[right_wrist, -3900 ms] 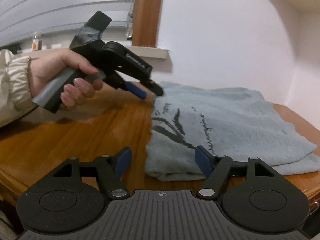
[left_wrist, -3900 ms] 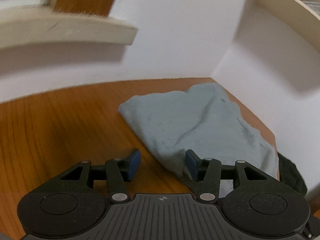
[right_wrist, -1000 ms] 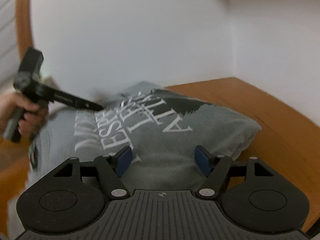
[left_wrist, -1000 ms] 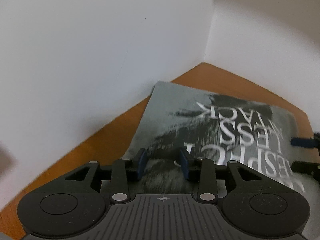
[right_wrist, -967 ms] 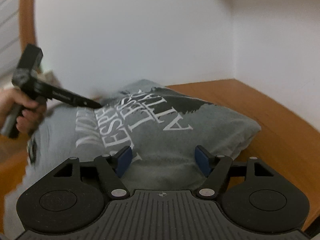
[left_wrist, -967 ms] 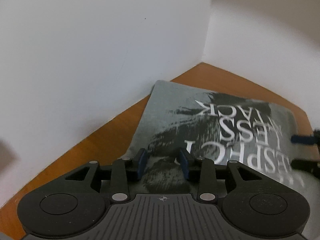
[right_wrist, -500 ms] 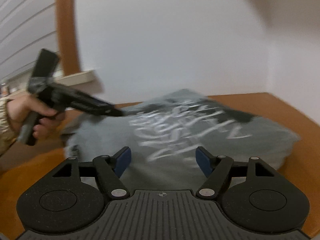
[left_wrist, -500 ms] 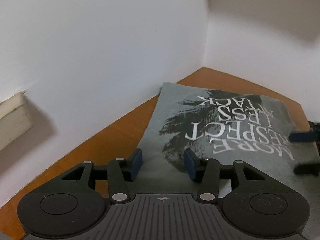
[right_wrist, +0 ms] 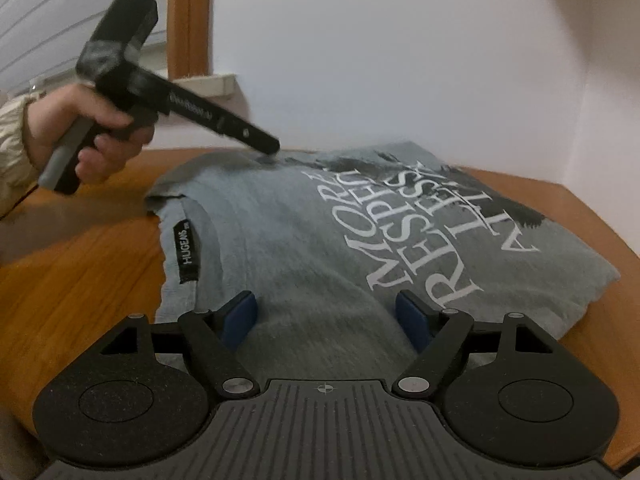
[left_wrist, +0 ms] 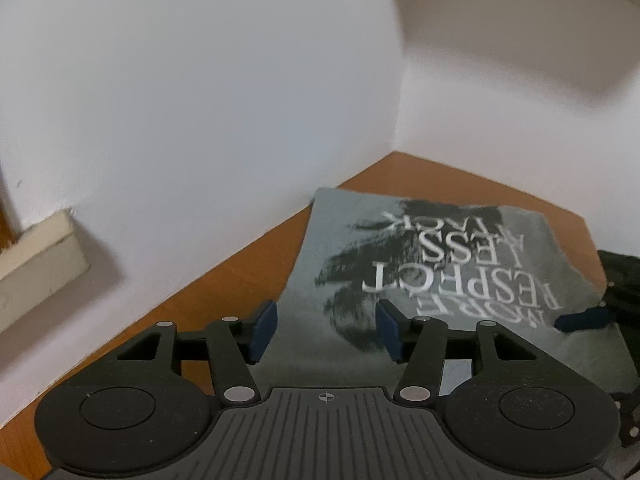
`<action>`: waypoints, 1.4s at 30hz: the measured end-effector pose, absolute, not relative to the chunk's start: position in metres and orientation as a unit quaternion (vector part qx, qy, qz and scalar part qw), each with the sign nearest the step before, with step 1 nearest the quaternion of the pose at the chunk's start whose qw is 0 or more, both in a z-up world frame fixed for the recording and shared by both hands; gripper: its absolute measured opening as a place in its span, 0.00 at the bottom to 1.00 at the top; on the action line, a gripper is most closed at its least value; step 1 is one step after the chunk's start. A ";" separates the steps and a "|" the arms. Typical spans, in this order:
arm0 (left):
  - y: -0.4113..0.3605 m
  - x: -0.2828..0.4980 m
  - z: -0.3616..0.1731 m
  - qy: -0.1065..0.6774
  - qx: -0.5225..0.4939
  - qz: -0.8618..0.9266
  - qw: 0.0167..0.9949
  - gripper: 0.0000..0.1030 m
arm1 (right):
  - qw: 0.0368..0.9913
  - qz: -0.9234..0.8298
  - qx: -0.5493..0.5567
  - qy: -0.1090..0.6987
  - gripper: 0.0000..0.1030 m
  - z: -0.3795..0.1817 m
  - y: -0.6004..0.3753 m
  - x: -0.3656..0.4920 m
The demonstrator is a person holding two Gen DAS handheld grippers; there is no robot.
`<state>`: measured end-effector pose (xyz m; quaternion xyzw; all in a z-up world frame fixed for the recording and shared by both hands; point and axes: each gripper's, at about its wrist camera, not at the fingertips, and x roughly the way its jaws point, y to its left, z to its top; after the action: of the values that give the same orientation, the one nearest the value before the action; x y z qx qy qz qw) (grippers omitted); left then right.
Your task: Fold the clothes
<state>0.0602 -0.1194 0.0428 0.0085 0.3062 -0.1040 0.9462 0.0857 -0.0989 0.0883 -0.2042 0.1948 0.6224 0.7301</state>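
Observation:
A grey T-shirt (right_wrist: pixel 304 240) with white lettering lies folded on the wooden table (right_wrist: pixel 76 280), collar label toward the left. In the right wrist view my right gripper (right_wrist: pixel 326 320) stands open just over the shirt's near edge, holding nothing. A hand (right_wrist: pixel 92 136) holds my left gripper (right_wrist: pixel 268 148) at the shirt's far left edge. In the left wrist view the left gripper (left_wrist: pixel 326 334) is open over the shirt (left_wrist: pixel 420 264), whose print reads upside down. One blue fingertip (left_wrist: pixel 584 318) of the right gripper shows at the right.
White walls meet in a corner behind the shirt (left_wrist: pixel 396 120). A pale window sill (left_wrist: pixel 40 256) juts out at the left, with a wooden window frame (right_wrist: pixel 188 20) above it. Bare table (left_wrist: pixel 240 276) lies left of the shirt.
The left gripper's jaws have spread wider and it has drawn back from the shirt. The right wrist view has swung left, bringing the collar and label into sight.

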 end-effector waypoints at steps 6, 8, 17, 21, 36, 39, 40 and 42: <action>-0.138 0.077 0.054 0.291 0.011 -0.132 0.948 0.61 | 0.790 0.535 -0.230 0.191 0.73 0.097 -0.141 0.137; -0.145 0.087 0.055 0.289 0.016 -0.142 0.947 0.61 | 0.808 0.505 -0.238 0.189 0.73 0.100 -0.155 0.154; -0.177 0.157 0.040 0.286 0.048 -0.179 0.940 0.52 | 0.839 0.466 -0.191 0.204 0.76 0.104 -0.152 0.178; -0.186 0.184 0.014 0.312 0.073 -0.181 0.930 0.38 | 0.838 0.472 -0.162 0.220 0.77 0.103 -0.147 0.187; -0.152 0.160 -0.002 0.349 0.057 -0.170 0.920 0.38 | 0.815 0.499 -0.102 0.276 0.86 0.098 -0.124 0.207; -0.138 0.131 0.001 0.355 0.050 -0.172 0.918 0.38 | 0.801 0.519 -0.108 0.276 0.86 0.098 -0.116 0.206; -0.135 0.123 0.004 0.356 0.048 -0.171 0.918 0.38 | 0.796 0.527 -0.112 0.274 0.87 0.097 -0.114 0.206; -0.128 0.111 0.009 0.358 0.037 -0.165 0.918 0.38 | 0.792 0.536 -0.115 0.269 0.87 0.097 -0.112 0.207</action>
<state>0.1106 -0.1284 0.0090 0.0370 0.3584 -0.1655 0.9180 0.2069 -0.1117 0.0966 -0.1152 0.2691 0.5358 0.7920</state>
